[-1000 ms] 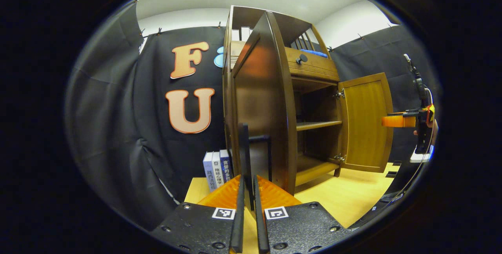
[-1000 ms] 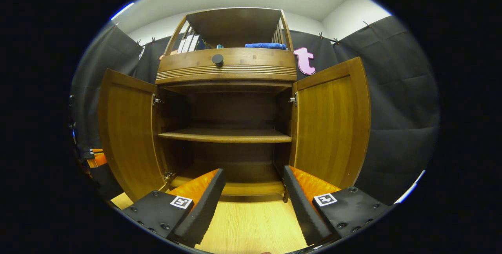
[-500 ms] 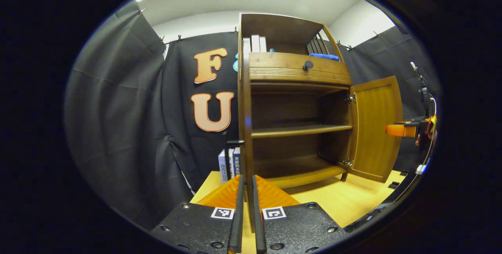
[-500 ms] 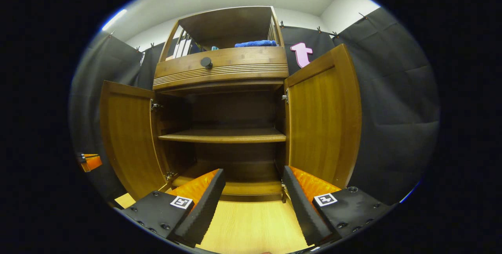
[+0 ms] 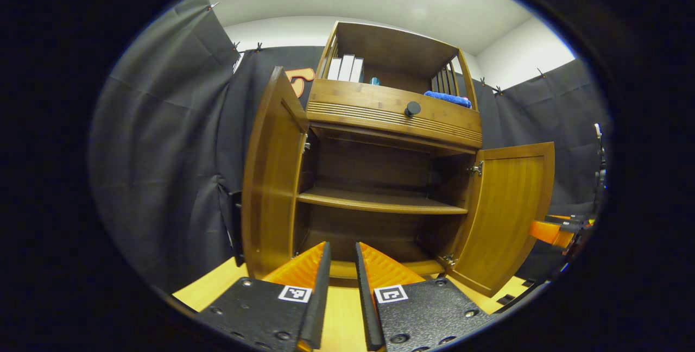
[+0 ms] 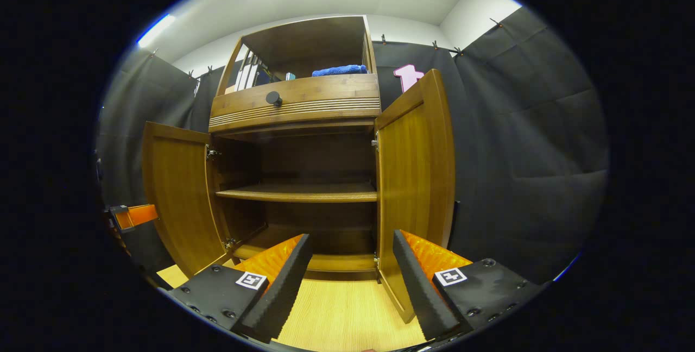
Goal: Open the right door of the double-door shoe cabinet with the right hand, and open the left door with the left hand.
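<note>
The wooden shoe cabinet (image 5: 391,118) stands with both doors swung out. In the left gripper view the left door (image 5: 269,178) is wide open, edge toward me, and the right door (image 5: 507,211) hangs open too. My left gripper (image 5: 342,246) is in front of the cabinet, a little way back from it, its fingers a narrow gap apart with nothing between them. In the right gripper view the right gripper (image 6: 352,238) is wide open and empty, facing the shelf (image 6: 298,193), with the right door (image 6: 415,178) just beyond its right finger and the left door (image 6: 176,189) opposite.
A drawer with a black knob (image 5: 412,108) sits above the doors. Books (image 5: 345,68) and a blue cloth (image 5: 446,99) lie on top. The cabinet stands on a light wooden tabletop (image 6: 347,314). The right gripper's body (image 5: 548,231) shows at the far right, the left gripper's body (image 6: 133,215) at the far left.
My left gripper has let go of the left door's handle and swung round to face the cabinet. The left door now stands wide open. The right gripper shifted slightly to the right.
</note>
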### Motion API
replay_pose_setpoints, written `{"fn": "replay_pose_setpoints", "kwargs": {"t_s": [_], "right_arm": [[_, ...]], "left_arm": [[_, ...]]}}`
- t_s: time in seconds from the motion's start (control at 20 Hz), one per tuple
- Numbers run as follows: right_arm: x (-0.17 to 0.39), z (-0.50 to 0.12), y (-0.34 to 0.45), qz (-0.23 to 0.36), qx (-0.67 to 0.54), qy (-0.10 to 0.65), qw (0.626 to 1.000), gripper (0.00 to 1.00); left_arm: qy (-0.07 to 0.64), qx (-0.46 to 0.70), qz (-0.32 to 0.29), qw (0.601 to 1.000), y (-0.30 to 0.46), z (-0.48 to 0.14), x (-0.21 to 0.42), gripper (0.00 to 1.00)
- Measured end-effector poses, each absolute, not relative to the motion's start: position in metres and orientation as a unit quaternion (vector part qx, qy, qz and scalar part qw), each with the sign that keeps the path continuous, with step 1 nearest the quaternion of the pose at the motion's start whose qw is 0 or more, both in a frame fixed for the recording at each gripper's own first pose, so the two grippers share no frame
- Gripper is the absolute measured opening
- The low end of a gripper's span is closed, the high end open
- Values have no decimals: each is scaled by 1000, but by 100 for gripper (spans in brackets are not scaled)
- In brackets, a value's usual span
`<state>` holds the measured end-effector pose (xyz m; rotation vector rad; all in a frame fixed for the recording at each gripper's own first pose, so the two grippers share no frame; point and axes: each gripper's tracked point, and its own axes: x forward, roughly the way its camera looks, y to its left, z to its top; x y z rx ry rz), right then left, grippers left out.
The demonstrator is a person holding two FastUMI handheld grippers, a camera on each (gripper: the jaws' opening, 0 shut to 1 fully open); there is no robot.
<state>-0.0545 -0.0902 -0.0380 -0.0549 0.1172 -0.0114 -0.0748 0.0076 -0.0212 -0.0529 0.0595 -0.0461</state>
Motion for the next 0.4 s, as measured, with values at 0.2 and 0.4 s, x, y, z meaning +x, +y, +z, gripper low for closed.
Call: {"fn": "replay_pose_setpoints", "kwargs": {"t_s": [0.2,0.4], "right_arm": [[-66,-37,-98,-4,-12,57,998,100],[-73,-36,-103,-1,-5,52,999,92]], "left_arm": [[27,-29,-25,999,-14,-20,-67,47],[26,-21,-38,999,-32,-17,-65,65]]}}
